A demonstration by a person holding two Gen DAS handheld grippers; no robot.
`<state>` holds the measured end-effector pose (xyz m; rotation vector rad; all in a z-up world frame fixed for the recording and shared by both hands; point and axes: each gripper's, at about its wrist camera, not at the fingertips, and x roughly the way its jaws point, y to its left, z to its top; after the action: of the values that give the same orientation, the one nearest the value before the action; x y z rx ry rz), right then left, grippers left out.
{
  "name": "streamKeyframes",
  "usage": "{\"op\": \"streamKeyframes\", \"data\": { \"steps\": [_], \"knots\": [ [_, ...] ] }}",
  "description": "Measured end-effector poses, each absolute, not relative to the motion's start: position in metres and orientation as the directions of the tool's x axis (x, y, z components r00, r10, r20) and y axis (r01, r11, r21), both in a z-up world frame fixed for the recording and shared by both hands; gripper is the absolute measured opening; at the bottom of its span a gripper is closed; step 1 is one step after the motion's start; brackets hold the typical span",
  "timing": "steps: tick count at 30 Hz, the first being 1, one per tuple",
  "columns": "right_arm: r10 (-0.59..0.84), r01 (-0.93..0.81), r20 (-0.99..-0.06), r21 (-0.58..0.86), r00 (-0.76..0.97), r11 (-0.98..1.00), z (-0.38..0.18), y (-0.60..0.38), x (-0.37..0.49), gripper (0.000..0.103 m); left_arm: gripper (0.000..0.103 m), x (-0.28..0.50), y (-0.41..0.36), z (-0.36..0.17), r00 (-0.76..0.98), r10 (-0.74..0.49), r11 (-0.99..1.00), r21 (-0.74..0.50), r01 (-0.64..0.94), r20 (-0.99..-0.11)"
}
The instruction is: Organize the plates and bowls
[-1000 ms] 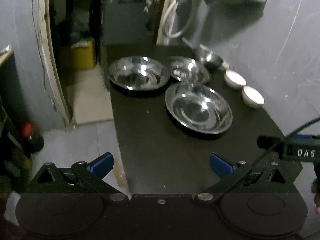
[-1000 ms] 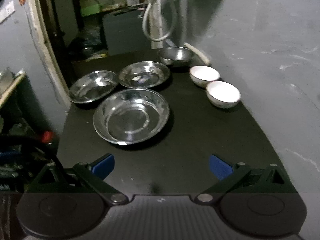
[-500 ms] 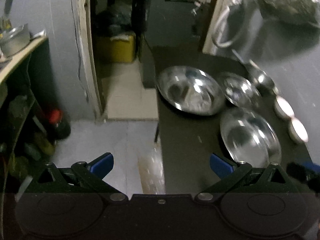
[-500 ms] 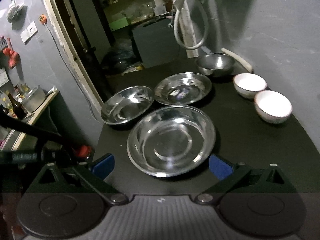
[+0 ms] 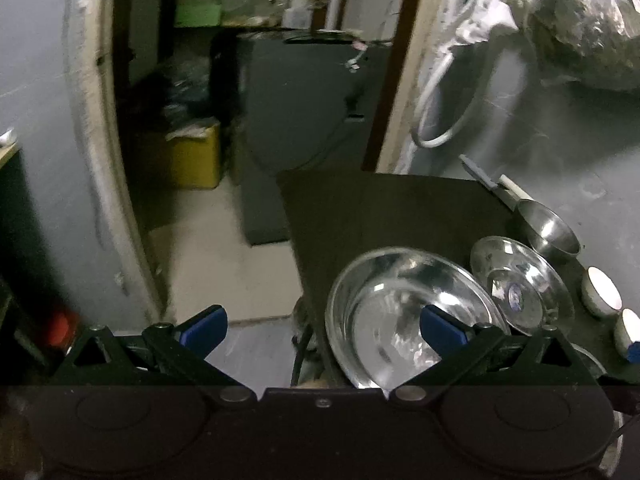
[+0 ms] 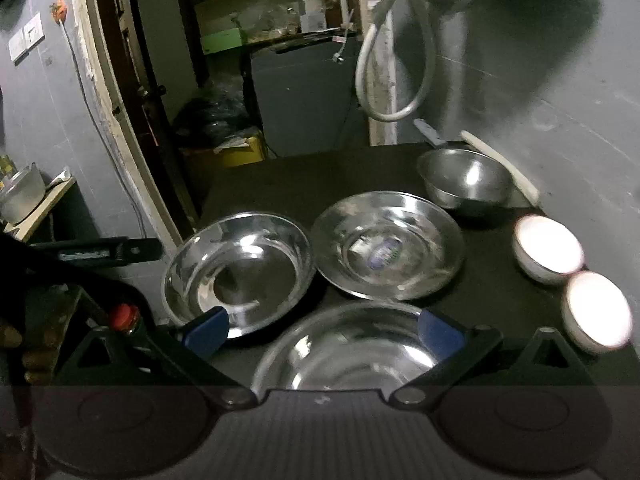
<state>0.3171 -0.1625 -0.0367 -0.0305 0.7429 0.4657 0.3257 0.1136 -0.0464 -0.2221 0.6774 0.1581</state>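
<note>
On the desk (image 6: pixel 500 300): three steel plates, all near the steel bowl (image 6: pixel 466 182)
Your left tool (image 5: pixel 322 326): spread, empty
Your right tool (image 6: pixel 324 330): spread, empty

left gripper (image 5: pixel 322 326): matte black housing, two round moulded discs at the base, triangular cut-outs in the linkage arms, silver pivot screws, one small centre screw; blue pads on the fingers (image 5: pixel 203 329). right gripper (image 6: pixel 325 326): same black frame, same blue pads, silver pivots, ribbed grey panel across the base between the discs. left gripper's black body, seen from the right wrist, carries a pale label, text unreadable.
</note>
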Motion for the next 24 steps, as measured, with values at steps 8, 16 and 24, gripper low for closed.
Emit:
{"op": "streamKeyframes", "data": {
  "steps": [8, 16, 24],
  "knots": [
    [0.420, -0.435, -0.665, 0.156, 0.618, 0.887, -0.057, -0.129, 0.343, 0.099, 0.097, 0.356, 0.123, -0.069, 0.776, -0.019, 0.981, -0.161, -0.107, -0.630],
    [0.410, -0.410, -0.689, 0.176, 0.598, 0.895, -0.070, -0.114, 0.357, 0.083, 0.077, 0.361, 0.130, -0.080, 0.771, -0.109, 0.971, -0.232, -0.051, -0.627],
    [0.401, -0.382, -0.709, 0.197, 0.581, 0.903, -0.080, -0.104, 0.370, 0.065, 0.040, 0.368, 0.132, -0.090, 0.745, -0.156, 0.952, -0.301, -0.063, -0.648]
  ]
}}
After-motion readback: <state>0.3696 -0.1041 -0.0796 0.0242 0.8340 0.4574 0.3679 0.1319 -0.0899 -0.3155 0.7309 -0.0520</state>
